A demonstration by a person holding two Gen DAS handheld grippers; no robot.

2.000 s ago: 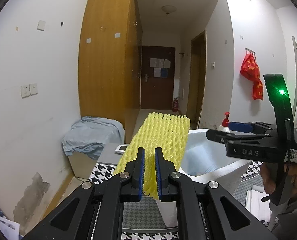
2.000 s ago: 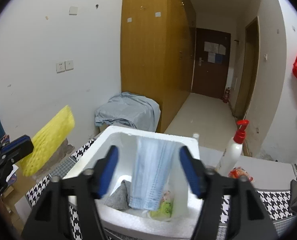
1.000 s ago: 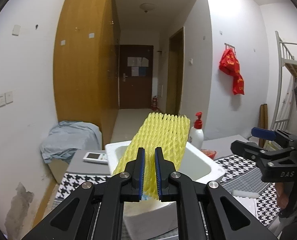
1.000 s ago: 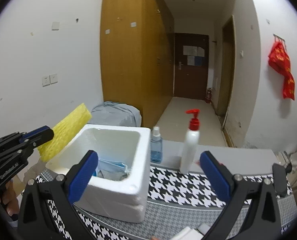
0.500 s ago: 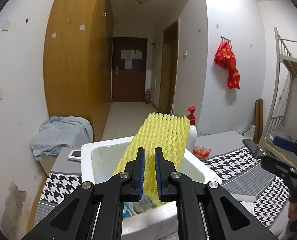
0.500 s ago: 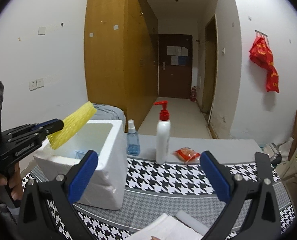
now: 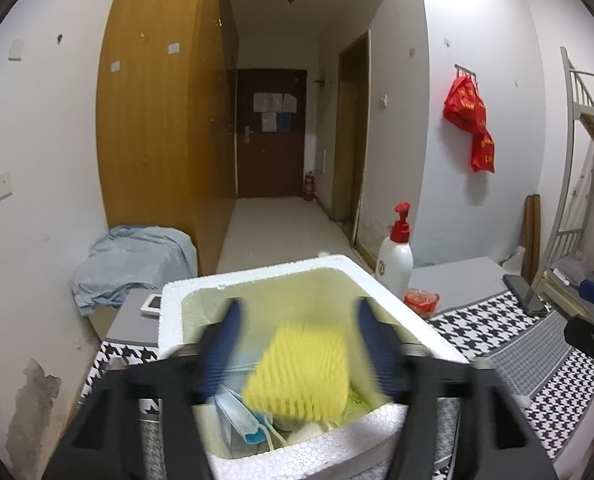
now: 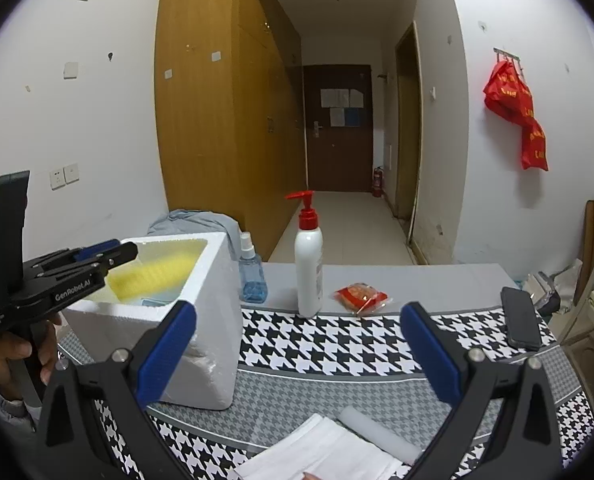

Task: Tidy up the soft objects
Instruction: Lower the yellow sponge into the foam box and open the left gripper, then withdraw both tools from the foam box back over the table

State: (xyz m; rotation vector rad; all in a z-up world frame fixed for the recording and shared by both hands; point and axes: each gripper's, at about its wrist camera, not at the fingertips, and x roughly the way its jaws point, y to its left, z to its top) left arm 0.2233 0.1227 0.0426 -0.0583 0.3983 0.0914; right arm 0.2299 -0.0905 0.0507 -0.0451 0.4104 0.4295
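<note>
From the left wrist view, the left gripper [image 7: 297, 354] has its jaws spread wide above the white foam box [image 7: 253, 278], gripping nothing; the yellow foam net [image 7: 303, 374], blurred, lies inside the box beside a blue face mask [image 7: 239, 416]. From the right wrist view, the right gripper [image 8: 297, 356] is also wide apart and empty over the houndstooth counter [image 8: 329, 344], near a white pump bottle [image 8: 309, 268] and folded white cloth [image 8: 321, 452]
</note>
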